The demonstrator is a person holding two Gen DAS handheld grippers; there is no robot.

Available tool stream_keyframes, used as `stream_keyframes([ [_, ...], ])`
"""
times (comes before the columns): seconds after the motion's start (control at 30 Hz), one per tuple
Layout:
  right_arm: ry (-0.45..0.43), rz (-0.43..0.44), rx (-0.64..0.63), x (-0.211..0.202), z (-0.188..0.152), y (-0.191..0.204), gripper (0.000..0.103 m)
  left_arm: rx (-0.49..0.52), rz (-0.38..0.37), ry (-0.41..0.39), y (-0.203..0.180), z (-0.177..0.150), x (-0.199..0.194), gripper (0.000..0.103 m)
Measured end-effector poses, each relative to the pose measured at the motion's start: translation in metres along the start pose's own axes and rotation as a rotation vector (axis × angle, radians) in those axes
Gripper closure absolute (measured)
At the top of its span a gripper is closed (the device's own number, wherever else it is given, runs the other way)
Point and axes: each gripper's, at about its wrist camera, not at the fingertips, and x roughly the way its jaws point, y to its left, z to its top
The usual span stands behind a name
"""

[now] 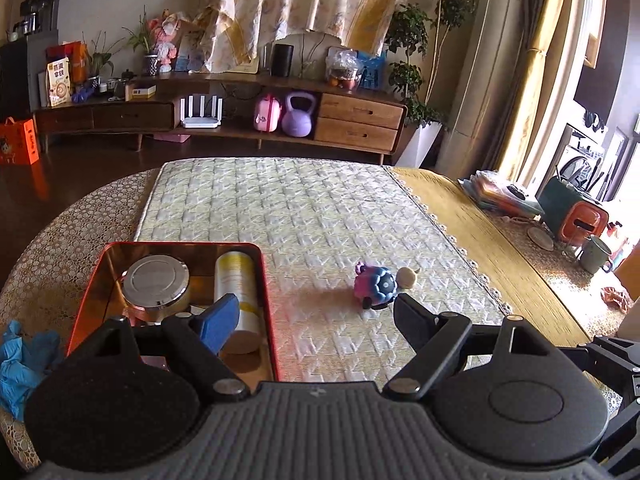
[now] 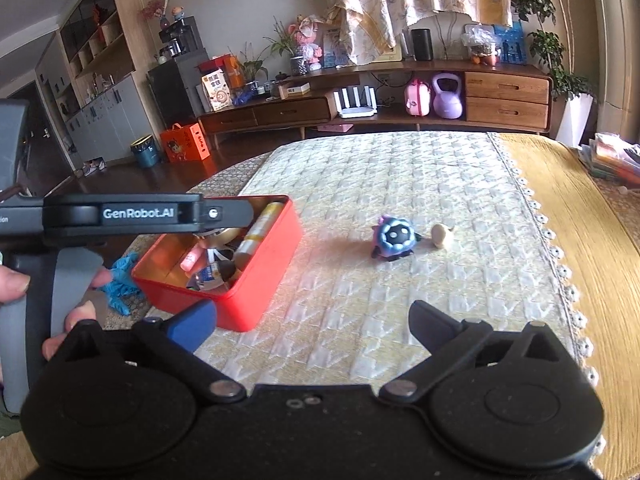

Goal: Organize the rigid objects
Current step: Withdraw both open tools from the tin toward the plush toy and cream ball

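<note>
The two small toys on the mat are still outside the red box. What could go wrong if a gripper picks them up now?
1. The blue toy and the beige toy sit close together, so open fingers closing on one may knock the other away.
2. The blue toy looks rounded and might slip from the fingers.
3. The red box already holds a tin and a tube, so little room is left.

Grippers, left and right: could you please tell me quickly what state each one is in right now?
Left gripper: open, holding nothing, beside the red metal tin.
Right gripper: open, holding nothing.
</note>
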Motion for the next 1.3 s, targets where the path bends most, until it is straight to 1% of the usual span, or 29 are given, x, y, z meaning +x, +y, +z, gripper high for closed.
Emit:
stream_keyframes([
  [0.2,-0.007,-0.062,0.069,-0.009,-0.002,-0.045,0.0,0.004,-0.033,0.006,-0.021,-0.01,0.011,0.019],
  [0.33,-0.018,-0.101,0.066,-0.013,0.001,-0.065,0.0,0.009,-0.034,-0.022,-0.037,-0.017,0.016,0.019],
  [0.4,-0.02,-0.112,0.064,-0.012,0.004,-0.074,0.0,0.018,-0.034,-0.024,-0.044,-0.019,0.021,0.019],
  [0.57,-0.024,-0.124,0.082,0.001,0.015,-0.098,0.0,0.033,-0.051,0.005,-0.062,-0.021,0.042,0.019],
  [0.67,-0.013,-0.149,0.108,0.014,0.022,-0.112,0.0,0.057,-0.065,0.026,-0.072,-0.022,0.058,0.019],
  [0.9,0.019,-0.14,0.168,0.052,0.041,-0.134,0.0,0.06,-0.04,0.054,-0.08,-0.024,0.097,0.019],
  [1.07,0.04,-0.105,0.188,0.08,0.054,-0.138,0.0,0.062,-0.009,0.047,-0.079,-0.021,0.121,0.019],
  [1.17,0.057,-0.083,0.226,0.097,0.058,-0.144,0.001,0.078,0.013,0.05,-0.079,-0.02,0.136,0.019],
  [1.3,0.08,-0.072,0.264,0.119,0.062,-0.152,0.004,0.073,0.026,0.062,-0.076,-0.02,0.155,0.019],
])
